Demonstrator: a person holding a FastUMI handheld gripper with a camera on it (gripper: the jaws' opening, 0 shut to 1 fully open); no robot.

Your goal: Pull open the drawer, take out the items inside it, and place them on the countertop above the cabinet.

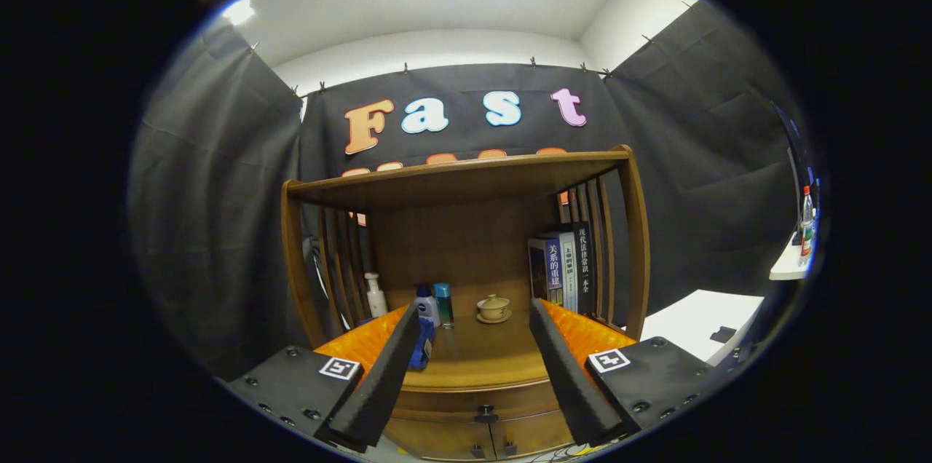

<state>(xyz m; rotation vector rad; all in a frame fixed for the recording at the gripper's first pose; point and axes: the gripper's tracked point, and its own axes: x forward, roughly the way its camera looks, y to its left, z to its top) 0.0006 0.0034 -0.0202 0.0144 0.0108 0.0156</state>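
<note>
- Gripper (473,346) fingers sit closest to where I stand, spread wide apart with nothing between them, hovering in front of the wooden cabinet (466,230).
- Drawer (466,401) lies just under the countertop (473,357), closed as far as I can judge, with a small dark knob (486,416) at the middle of its front, between and just below the fingertips.
- Drawer front runs side to side along the cabinet's width and faces straight out at the gripper; I judge it would slide toward us.
- To do the pull well, I'd lower the fingers to the knob, centre them on it, pinch firmly, then draw straight back without twisting.
- On the countertop stand a white bottle (376,295), a blue bottle (427,303), a lidded teacup (494,307) and books (564,266) to one side.
</note>
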